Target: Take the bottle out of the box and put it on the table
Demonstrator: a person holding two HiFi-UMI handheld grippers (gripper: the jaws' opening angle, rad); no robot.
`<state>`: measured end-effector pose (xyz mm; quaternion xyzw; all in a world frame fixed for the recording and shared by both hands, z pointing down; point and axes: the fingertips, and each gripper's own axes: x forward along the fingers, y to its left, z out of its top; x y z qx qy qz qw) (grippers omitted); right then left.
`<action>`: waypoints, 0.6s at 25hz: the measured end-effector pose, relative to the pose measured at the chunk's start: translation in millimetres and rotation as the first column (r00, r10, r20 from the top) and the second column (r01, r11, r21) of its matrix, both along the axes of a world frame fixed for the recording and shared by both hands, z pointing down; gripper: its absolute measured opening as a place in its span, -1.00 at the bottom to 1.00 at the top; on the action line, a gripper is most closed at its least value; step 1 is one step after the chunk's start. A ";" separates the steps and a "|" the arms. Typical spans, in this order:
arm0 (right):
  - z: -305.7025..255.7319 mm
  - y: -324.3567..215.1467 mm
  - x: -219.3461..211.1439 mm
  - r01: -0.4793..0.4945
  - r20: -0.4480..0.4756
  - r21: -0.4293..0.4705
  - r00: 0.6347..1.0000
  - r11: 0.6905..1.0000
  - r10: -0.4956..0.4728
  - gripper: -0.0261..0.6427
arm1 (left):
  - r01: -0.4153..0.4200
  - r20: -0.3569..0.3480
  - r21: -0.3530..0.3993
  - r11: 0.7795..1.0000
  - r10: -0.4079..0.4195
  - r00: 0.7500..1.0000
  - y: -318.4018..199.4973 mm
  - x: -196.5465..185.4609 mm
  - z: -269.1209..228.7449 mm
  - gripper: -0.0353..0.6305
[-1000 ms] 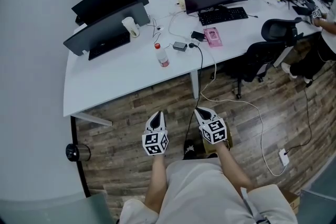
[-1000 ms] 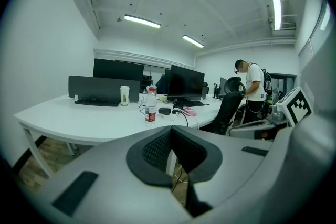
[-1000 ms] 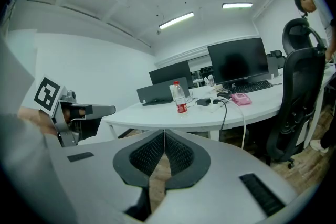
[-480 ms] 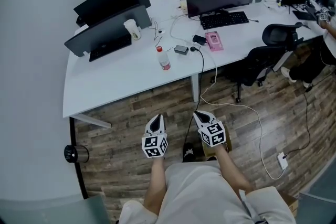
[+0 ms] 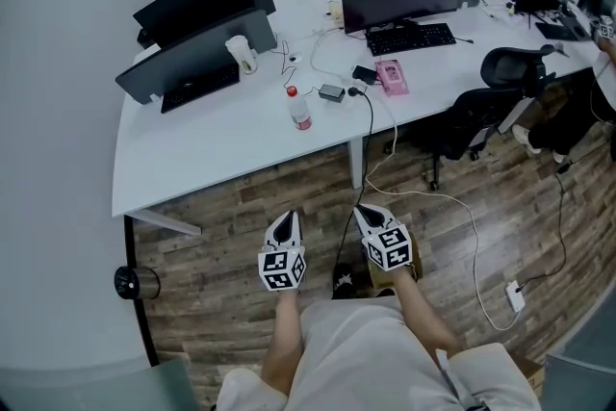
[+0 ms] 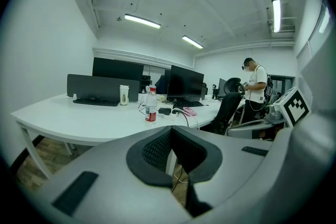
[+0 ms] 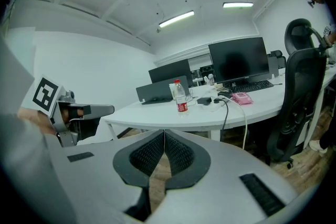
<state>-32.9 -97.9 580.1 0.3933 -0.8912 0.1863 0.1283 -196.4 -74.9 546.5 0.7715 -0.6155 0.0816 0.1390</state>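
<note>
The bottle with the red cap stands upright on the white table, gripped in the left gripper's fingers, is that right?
Not gripped. The bottle with the red cap stands upright on the white table, but nothing holds it: the left gripper is shut on nothing and sits well short of the table. The head view shows this.

A smooth matt white counter (image 5: 212, 140) carries a clear plastic bottle (image 5: 298, 107) over a rough-grained wood-plank floor (image 5: 241, 236); the left gripper (image 5: 286, 217) and right gripper (image 5: 369, 212) show matt grey plastic shells, black ribbed pads (image 7: 149, 152).
</note>
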 end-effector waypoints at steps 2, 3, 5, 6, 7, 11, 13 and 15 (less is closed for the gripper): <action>-0.7 -0.7 -0.5 0.000 0.001 0.001 1.000 1.000 0.000 -0.80 | 0.001 0.000 -0.002 1.000 -0.001 1.000 -0.9 -1.2 0.3 -0.85; -1.9 -1.6 -0.8 0.001 0.002 0.006 1.000 1.000 -0.001 -0.80 | 0.001 -0.001 -0.002 1.000 -0.001 1.000 -2.1 -1.8 0.2 -0.85; -4.1 -3.6 -1.1 0.006 0.001 0.018 1.000 1.000 -0.006 -0.80 | 0.001 -0.003 -0.002 1.000 -0.001 1.000 -4.7 -2.1 0.6 -0.85; -4.6 -4.2 -1.4 0.010 0.002 0.022 1.000 1.000 -0.010 -0.80 | 0.000 -0.004 -0.003 1.000 0.000 1.000 -5.8 -2.0 1.1 -0.85; -4.8 -4.9 -1.6 0.011 0.002 0.023 1.000 1.000 -0.011 -0.80 | -0.001 -0.005 -0.004 1.000 0.001 1.000 -7.1 -1.9 1.5 -0.85; -3.8 -9.3 0.5 0.001 -0.001 0.022 1.000 1.000 -0.001 -0.80 | -0.007 -0.005 -0.004 1.000 0.007 1.000 -12.5 -0.3 2.1 -0.85; -1.9 -10.4 1.8 -0.006 -0.001 0.021 1.000 1.000 0.006 -0.80 | -0.008 -0.006 -0.003 1.000 0.008 1.000 -13.5 0.1 3.4 -0.85; 0.2 -11.2 2.4 -0.008 -0.003 0.019 1.000 1.000 0.008 -0.80 | -0.008 -0.007 -0.004 1.000 0.008 1.000 -14.6 0.1 5.0 -0.85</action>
